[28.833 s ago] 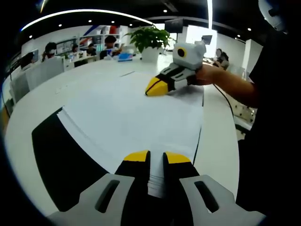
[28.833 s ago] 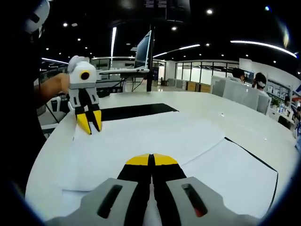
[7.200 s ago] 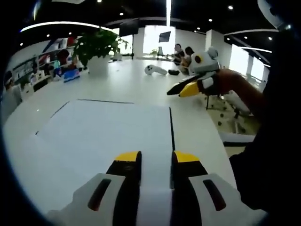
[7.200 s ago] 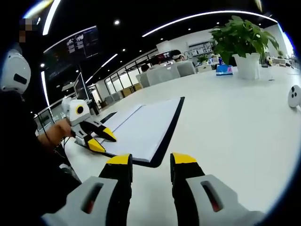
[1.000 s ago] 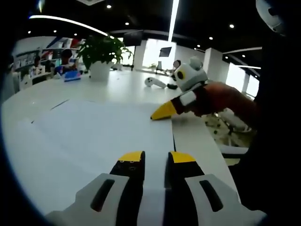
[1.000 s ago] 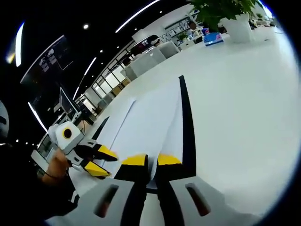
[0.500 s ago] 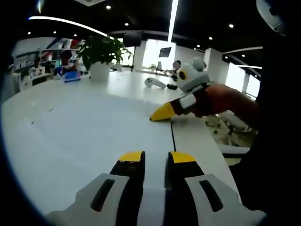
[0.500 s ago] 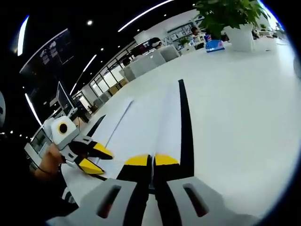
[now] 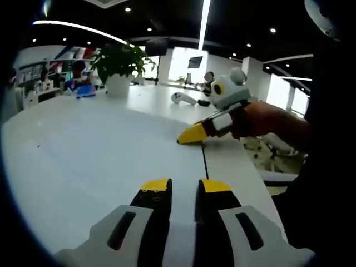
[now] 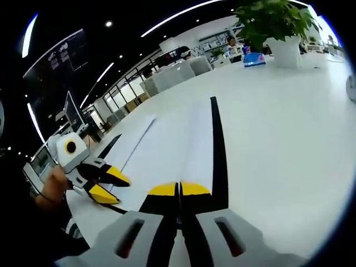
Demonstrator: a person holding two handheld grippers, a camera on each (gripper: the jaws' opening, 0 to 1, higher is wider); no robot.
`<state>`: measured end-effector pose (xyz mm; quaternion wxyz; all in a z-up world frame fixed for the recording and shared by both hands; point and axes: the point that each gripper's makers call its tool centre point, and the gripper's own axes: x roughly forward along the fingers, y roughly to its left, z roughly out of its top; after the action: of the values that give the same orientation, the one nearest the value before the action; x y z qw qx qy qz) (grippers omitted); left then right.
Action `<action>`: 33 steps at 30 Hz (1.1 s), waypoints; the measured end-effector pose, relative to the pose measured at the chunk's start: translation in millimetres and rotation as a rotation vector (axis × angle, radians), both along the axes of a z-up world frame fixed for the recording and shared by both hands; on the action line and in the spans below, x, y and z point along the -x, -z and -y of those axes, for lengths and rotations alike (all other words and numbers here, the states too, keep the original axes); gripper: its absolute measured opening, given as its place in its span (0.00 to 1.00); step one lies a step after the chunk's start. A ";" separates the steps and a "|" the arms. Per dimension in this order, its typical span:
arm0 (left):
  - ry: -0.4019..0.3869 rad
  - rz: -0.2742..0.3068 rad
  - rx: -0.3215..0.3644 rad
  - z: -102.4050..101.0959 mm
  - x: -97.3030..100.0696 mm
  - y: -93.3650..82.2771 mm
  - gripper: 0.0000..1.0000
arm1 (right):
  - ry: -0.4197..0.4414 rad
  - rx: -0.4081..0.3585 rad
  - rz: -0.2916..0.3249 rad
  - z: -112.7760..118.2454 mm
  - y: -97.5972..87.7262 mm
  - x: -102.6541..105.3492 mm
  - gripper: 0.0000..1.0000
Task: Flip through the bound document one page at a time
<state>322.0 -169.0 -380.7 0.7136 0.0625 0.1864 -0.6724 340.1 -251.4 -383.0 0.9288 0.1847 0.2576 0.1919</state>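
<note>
Your left gripper (image 9: 179, 184) is hovering with jaws slightly parted over the near edge of the white bound document with black back cover (image 9: 111, 150), gripping nothing. Your right gripper (image 10: 179, 189) is pinching jaws together on a page edge. The document is lying flat on the white tabletop (image 10: 278, 128); a potted green plant (image 9: 118, 64) is standing beyond.
</note>
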 end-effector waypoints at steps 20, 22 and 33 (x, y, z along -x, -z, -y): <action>-0.029 0.019 0.002 -0.4 -1.9 -0.3 0.22 | 0.033 0.010 -0.003 0.9 0.7 -2.1 0.01; -0.031 0.010 0.004 -0.5 -2.1 -0.4 0.22 | 0.036 0.015 -0.002 1.0 0.8 -2.3 0.01; -0.037 0.006 -0.037 1.1 -1.5 -1.0 0.23 | 0.060 0.027 0.000 1.8 0.4 -3.6 0.01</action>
<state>323.5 -170.1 -379.6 0.7252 0.0743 0.1975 -0.6554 343.7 -253.2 -383.4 0.9366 0.1799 0.2544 0.1604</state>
